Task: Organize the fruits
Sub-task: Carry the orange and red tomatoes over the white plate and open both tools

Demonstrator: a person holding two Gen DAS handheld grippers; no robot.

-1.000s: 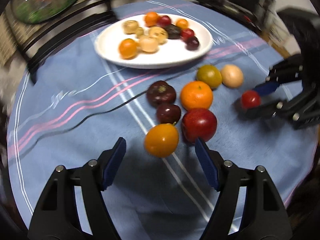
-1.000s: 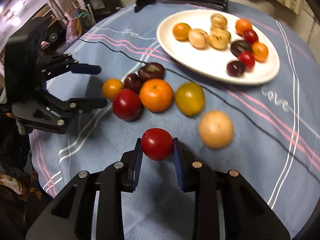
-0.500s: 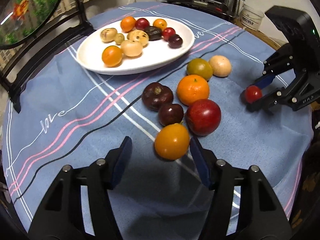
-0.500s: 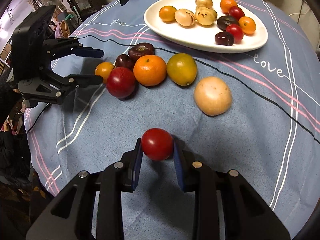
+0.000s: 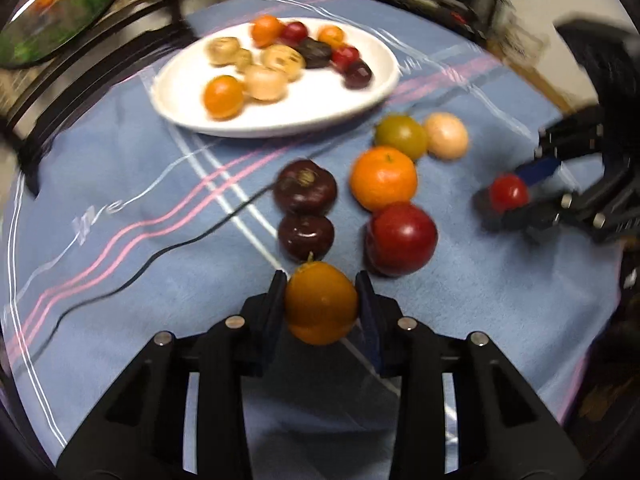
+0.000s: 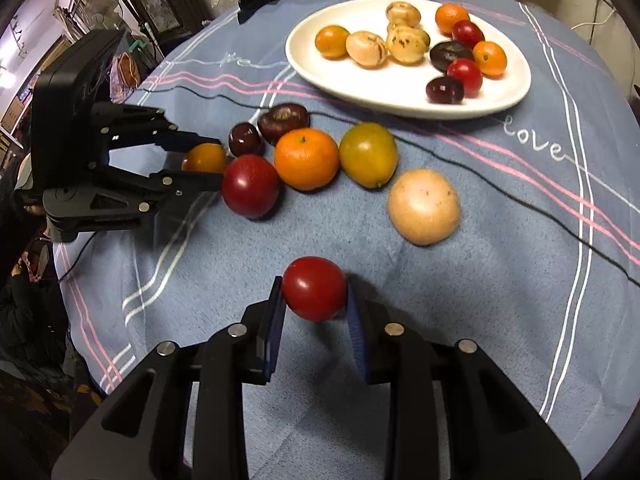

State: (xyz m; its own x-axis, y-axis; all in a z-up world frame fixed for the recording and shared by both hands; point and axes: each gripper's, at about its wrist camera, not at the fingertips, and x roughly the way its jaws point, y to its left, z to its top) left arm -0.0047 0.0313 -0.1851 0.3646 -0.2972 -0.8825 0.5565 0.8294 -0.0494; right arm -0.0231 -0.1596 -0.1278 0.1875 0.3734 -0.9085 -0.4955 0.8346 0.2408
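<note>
left gripper [image 5: 321, 304] jaws were closing around the orange fruit [image 5: 321, 303]; right gripper [image 6: 315, 292] clamped the red tomato [image 6: 314, 288]. likely next: carry both to the white plate [image 6: 516, 92].

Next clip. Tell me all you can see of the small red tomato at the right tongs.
The small red tomato is round, smooth and glossy, with a faint highlight on its skin and no stalk in view. It sits between the two blue pads of the right tongs, which are shut on its sides. Whether it is lifted off the blue striped tablecloth cannot be told. It is apart from the other fruit; the nearest is a pale round fruit.
</note>
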